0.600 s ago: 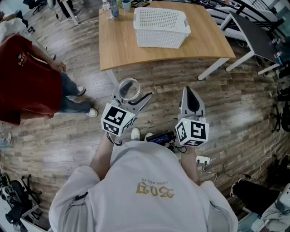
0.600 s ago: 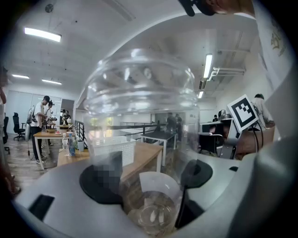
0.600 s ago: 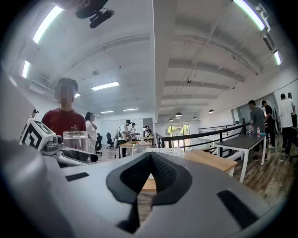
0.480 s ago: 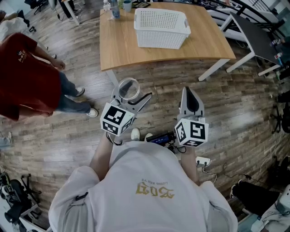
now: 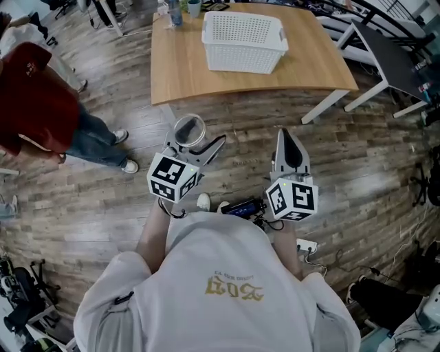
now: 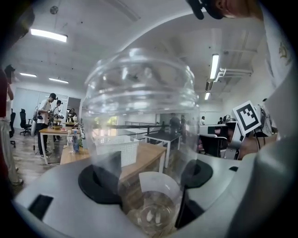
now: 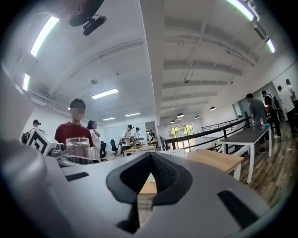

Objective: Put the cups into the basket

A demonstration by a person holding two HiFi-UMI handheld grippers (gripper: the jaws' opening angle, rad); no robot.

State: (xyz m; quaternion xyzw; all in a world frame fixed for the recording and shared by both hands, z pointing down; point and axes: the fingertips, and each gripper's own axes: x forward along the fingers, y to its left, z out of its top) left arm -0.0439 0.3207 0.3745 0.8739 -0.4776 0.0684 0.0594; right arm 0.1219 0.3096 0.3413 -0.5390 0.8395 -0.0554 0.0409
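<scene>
A clear plastic cup [image 5: 189, 130] stands upright between the jaws of my left gripper [image 5: 197, 139], which is shut on it and holds it above the wooden floor, short of the table. In the left gripper view the cup [image 6: 139, 135] fills the middle, with a dark pad [image 6: 98, 185] at each side. My right gripper [image 5: 287, 137] is beside it at the right, shut and with nothing in it; its jaws [image 7: 150, 158] meet at the tips. The white basket [image 5: 244, 41] stands on the wooden table [image 5: 185, 75] ahead.
A person in a red top [image 5: 34, 103] stands on the floor at the left. Bottles [image 5: 172, 10] stand at the table's far left corner. A black table [image 5: 392, 55] is at the right. A power strip and cables [image 5: 306, 242] lie by my feet.
The person in red has stepped away to the left. My left gripper with the cup has shifted slightly left and toward the table. The right gripper has stayed put.
</scene>
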